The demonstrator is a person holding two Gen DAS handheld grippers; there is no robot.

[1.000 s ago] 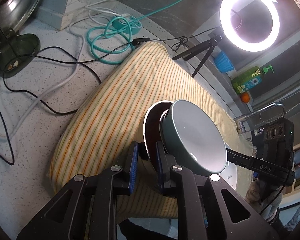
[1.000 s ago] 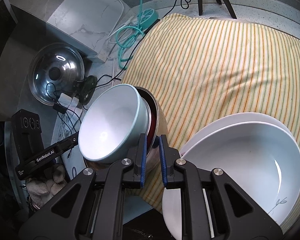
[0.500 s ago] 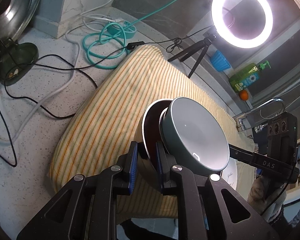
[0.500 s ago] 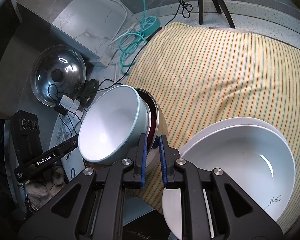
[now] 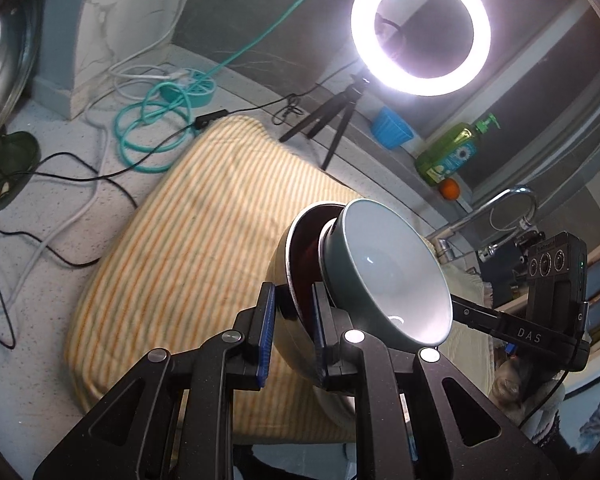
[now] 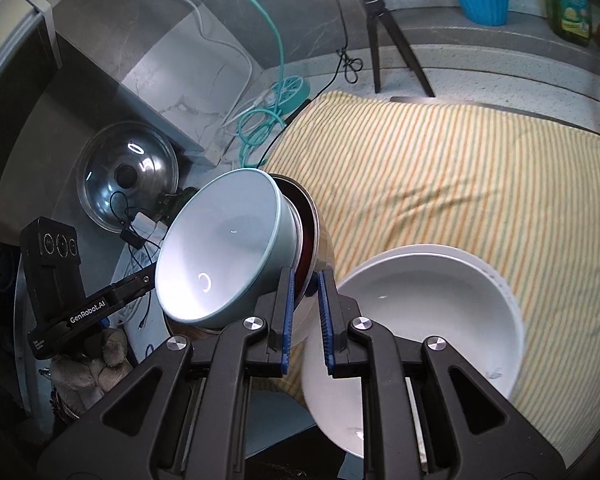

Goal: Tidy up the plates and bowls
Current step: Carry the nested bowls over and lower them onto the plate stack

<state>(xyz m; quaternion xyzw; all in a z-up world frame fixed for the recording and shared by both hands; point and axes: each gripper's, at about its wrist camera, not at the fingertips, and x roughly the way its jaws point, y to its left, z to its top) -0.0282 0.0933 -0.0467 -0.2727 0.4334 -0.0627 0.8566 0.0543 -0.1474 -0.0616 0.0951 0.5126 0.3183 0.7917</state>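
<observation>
Both grippers, left [image 5: 294, 320] and right [image 6: 304, 312], pinch the steel bowl's [image 6: 320, 248] opposite rims; the white bowls [image 6: 420, 312] probably lie just right.

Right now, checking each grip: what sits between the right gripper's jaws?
In the right wrist view, the right gripper pinches the steel bowl's rim; a blue bowl nests inside.

Before me: a speckled pale stone countertop [image 5: 40, 288], grey marbled wall panels [image 6: 204, 60], and a glowing circular ring lamp [image 5: 420, 80].
</observation>
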